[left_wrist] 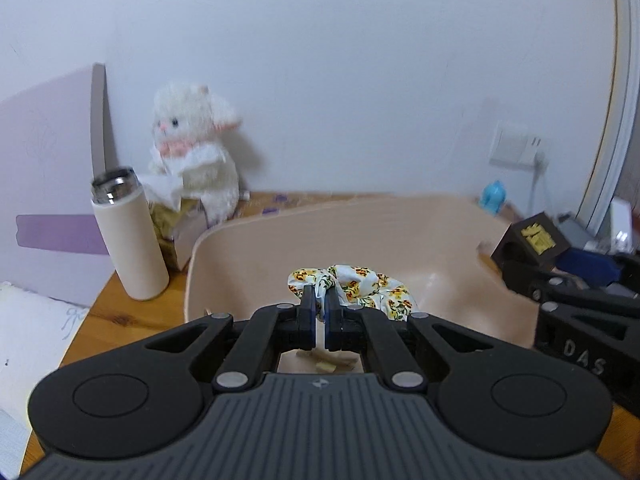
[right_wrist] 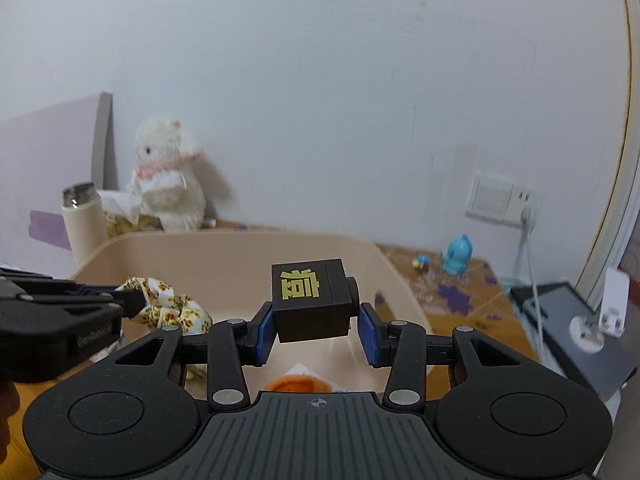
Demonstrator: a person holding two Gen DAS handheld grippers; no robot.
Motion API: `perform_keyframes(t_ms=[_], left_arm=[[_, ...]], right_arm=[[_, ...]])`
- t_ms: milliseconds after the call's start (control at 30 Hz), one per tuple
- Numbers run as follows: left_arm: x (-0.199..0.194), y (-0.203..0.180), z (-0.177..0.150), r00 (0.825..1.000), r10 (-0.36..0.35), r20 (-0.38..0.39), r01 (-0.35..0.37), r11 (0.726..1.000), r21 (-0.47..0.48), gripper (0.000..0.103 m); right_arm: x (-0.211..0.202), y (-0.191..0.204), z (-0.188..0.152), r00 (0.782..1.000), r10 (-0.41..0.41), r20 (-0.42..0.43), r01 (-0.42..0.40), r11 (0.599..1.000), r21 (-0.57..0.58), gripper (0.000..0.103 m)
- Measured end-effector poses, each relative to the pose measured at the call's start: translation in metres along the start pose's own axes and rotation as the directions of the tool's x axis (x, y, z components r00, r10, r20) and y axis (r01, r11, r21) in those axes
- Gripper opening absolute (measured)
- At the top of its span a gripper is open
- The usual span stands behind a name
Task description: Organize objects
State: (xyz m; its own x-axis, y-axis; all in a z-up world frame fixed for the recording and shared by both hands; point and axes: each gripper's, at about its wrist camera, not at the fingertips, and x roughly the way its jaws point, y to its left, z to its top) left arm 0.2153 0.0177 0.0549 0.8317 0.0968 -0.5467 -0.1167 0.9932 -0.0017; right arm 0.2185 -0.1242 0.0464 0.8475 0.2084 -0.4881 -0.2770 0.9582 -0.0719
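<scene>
My left gripper is shut on a floral fabric scrunchie and holds it over the beige plastic bin. The scrunchie also shows in the right wrist view, pinched by the left gripper. My right gripper holds a dark cube with a gold character over the same bin; its left pad touches the cube, and a small gap shows at the right pad. The cube also appears at the right of the left wrist view.
A cream thermos, a tissue box and a white plush lamb stand at the back left of the wooden desk. A blue figurine, a wall socket and a tablet are on the right. An orange object lies in the bin.
</scene>
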Motion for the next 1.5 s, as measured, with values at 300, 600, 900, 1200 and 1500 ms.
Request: perform_keyframes(t_ms=[300, 600, 900, 1200, 1500], left_arm=[[0.040, 0.001, -0.016, 0.993, 0.005, -0.122, 0.003, 0.998, 0.066, 0.008], [0.027, 0.002, -0.013, 0.993, -0.001, -0.116, 0.010, 0.997, 0.074, 0.058], [-0.017, 0.005, -0.009, 0.997, -0.009, -0.076, 0.015, 0.998, 0.067, 0.073], [-0.066, 0.012, -0.022, 0.996, -0.055, -0.075, 0.060, 0.996, 0.067, 0.075], [-0.114, 0.019, -0.051, 0.993, -0.087, -0.085, 0.095, 0.991, 0.097, 0.075]], right_arm=[[0.029, 0.003, -0.011, 0.994, -0.010, -0.110, 0.008, 1.000, -0.020, 0.044], [0.000, -0.001, -0.006, 0.996, -0.029, -0.089, 0.029, 1.000, -0.010, 0.064], [-0.049, -0.011, -0.006, 0.994, -0.055, -0.093, 0.060, 0.997, 0.047, 0.078], [-0.101, -0.017, -0.026, 0.995, -0.057, -0.088, 0.064, 0.995, 0.082, 0.085], [-0.148, -0.017, -0.047, 0.996, -0.044, -0.074, 0.052, 0.993, 0.107, 0.086]])
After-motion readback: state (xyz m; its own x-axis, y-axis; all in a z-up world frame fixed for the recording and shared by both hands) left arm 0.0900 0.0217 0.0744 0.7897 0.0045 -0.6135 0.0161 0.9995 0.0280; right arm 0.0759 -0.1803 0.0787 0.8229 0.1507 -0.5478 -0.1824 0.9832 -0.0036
